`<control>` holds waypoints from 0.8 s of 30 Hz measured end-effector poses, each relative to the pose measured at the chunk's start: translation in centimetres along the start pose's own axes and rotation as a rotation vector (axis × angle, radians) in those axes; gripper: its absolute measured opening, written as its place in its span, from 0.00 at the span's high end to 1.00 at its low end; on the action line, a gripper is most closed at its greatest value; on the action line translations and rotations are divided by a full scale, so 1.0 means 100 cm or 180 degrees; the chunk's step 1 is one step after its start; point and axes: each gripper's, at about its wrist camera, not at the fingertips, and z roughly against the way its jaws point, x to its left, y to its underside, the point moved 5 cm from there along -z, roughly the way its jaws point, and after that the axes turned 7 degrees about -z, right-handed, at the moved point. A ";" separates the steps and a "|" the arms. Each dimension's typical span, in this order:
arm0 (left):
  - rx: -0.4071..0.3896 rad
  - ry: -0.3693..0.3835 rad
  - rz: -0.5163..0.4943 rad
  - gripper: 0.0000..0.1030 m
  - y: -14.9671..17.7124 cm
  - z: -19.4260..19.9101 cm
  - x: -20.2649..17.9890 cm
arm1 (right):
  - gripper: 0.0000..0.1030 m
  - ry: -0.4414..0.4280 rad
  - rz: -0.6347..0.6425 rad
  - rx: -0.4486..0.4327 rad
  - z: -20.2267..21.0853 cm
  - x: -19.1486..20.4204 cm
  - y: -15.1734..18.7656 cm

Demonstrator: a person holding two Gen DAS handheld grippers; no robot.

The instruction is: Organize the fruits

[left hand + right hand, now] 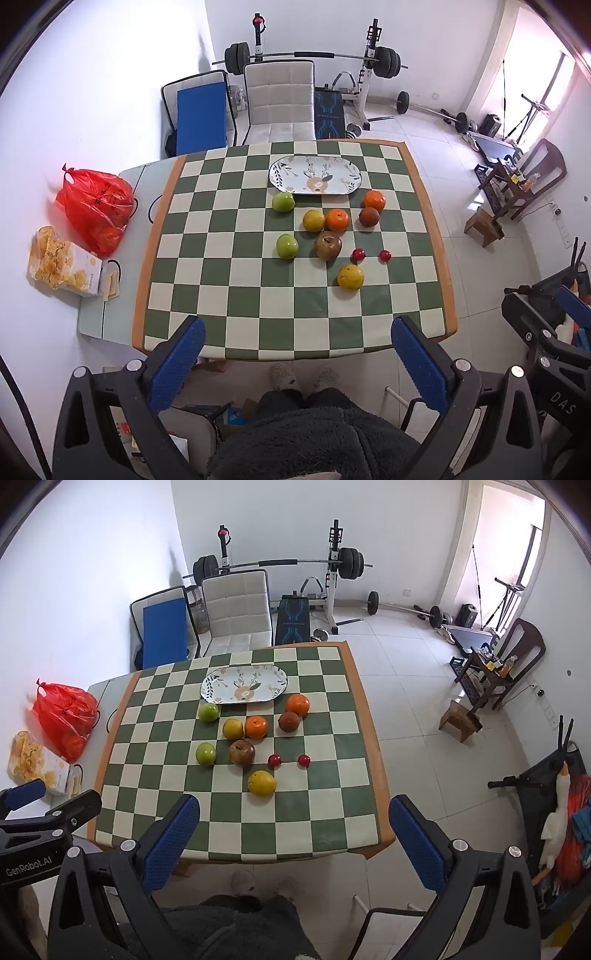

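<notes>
- Left tongs (pixel 297 354) and right tongs (pixel 293 834) both gape wide, nothing between the blue pads, held above the table's (pixel 258 343) near edge.
- Plate (pixel 314 174) sits empty at the table's 12 o'clock side.
- 10 fruits lie loose on the checked cloth just near of the plate: 2 green apples (pixel 283 202), 2 oranges (pixel 337 219), 2 yellow pears (pixel 350 277), 2 brown fruits (pixel 327 245), 2 small red fruits (pixel 358 254).
- Red bag (pixel 96 210) lies at 9 o'clock.
</notes>
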 end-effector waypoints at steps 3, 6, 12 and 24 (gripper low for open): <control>-0.0012 -0.0006 0.0002 0.00 0.000 0.000 0.000 | 0.00 0.0016 0.0007 0.0020 -0.001 -0.001 0.000; -0.0012 -0.0009 -0.0003 0.00 0.000 0.000 0.000 | 0.00 0.0029 0.0004 0.0038 0.000 -0.002 -0.001; -0.0035 -0.0019 -0.0002 0.00 0.000 0.001 0.000 | 0.00 0.0011 0.0014 0.0023 0.001 -0.001 0.000; -0.0052 -0.0032 0.0001 0.00 -0.010 0.006 0.010 | 0.00 0.0001 0.0024 0.0017 0.003 0.004 -0.004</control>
